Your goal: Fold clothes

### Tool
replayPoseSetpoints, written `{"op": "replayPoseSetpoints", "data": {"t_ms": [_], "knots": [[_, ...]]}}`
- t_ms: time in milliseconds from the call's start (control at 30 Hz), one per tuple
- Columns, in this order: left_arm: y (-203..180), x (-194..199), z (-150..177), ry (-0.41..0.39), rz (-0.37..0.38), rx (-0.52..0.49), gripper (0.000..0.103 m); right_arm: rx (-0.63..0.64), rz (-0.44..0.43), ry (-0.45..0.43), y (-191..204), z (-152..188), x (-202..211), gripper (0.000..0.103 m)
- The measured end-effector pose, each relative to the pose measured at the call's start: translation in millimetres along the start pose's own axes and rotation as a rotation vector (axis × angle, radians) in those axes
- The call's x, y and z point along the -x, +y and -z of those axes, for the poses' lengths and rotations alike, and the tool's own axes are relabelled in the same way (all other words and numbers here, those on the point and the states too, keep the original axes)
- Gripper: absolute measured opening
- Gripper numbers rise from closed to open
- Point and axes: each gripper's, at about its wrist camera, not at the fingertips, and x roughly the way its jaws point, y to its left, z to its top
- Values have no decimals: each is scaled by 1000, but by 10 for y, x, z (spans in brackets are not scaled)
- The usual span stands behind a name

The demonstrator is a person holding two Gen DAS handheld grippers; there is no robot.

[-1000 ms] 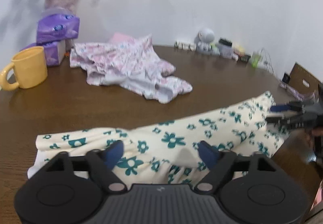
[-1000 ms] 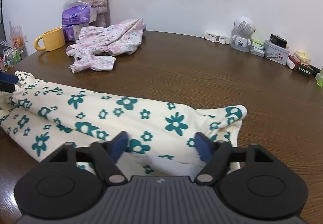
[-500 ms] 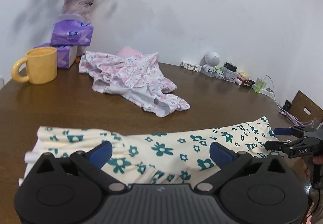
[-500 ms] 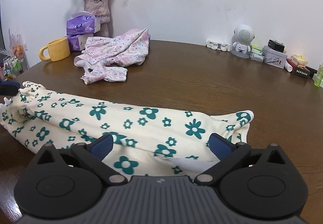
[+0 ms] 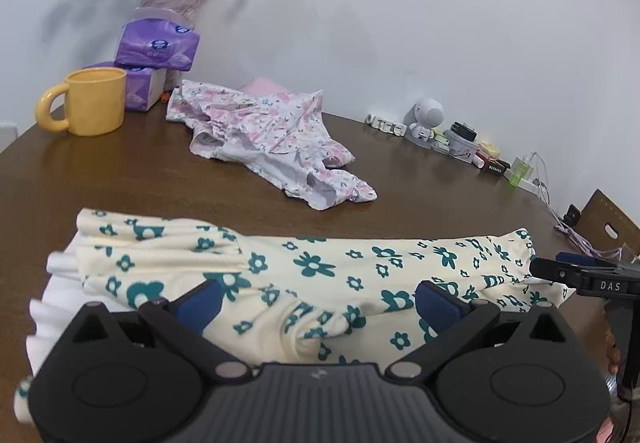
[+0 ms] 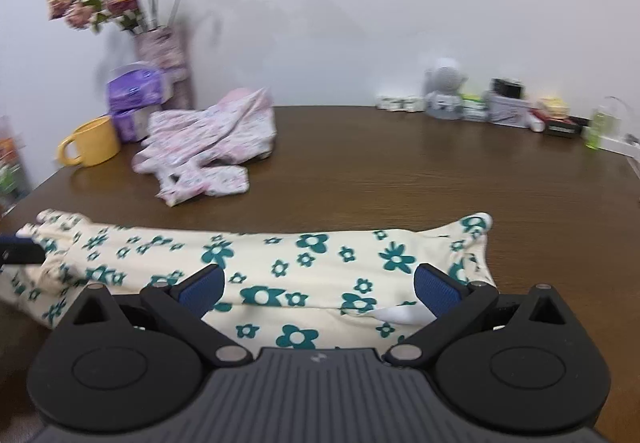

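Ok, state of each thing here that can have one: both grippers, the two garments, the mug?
Left gripper: open, holding nothing.
Right gripper: open, holding nothing.
Cream garment with teal flowers: folded into a long band, flat on the table.
Pink floral garment: crumpled, unfolded.
Yellow ceramic mug: upright; contents cannot be told.

Soft printed cloth garment (image 5: 320,275) (matt) on glossy wooden table (image 5: 120,179)

White letters "DAS" stand on the black arm of the right gripper (image 5: 592,277), seen at the right edge of the left wrist view. Print on the purple tissue packs (image 5: 158,47) and the small boxes (image 5: 494,167) is too small to read.
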Motion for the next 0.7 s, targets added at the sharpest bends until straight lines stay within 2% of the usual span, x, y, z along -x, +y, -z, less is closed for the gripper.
{"op": "replayPoseSetpoints", "data": {"t_ms": [200, 367, 700], "knots": [[-70, 56, 42, 0, -55, 0, 103, -55, -33, 83, 66, 8, -25, 103], [-109, 115, 76, -5, -65, -16, 103, -37, -33, 141, 155, 59, -43, 103], [-158, 176, 195, 19, -87, -37, 103, 54, -54, 167, 403, 123, -11, 103]]}}
